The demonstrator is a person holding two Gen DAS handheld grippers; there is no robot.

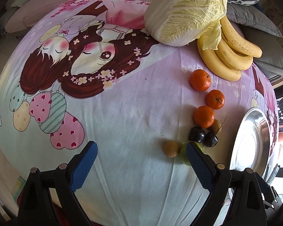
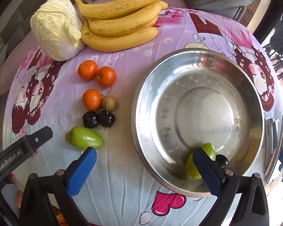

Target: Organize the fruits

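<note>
Blue-padded right gripper (image 2: 144, 169), jaws apart and empty, is hiding part of a round green fruit (image 2: 193, 164) lying at six o'clock inside the shiny steel bowl (image 2: 141, 113). Left gripper (image 1: 141, 162), likewise spread, is covering most of an oblong green fruit (image 2: 85, 137) whose long axis is running three to nine o'clock.

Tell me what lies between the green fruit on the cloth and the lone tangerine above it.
Two dark cherries side by side, seen in the right wrist view.

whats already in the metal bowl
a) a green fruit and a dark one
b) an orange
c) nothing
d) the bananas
a: in the right wrist view a green fruit and a small dark fruit sit inside the metal bowl near its front wall, while the oranges and bananas lie on the cloth.
</note>
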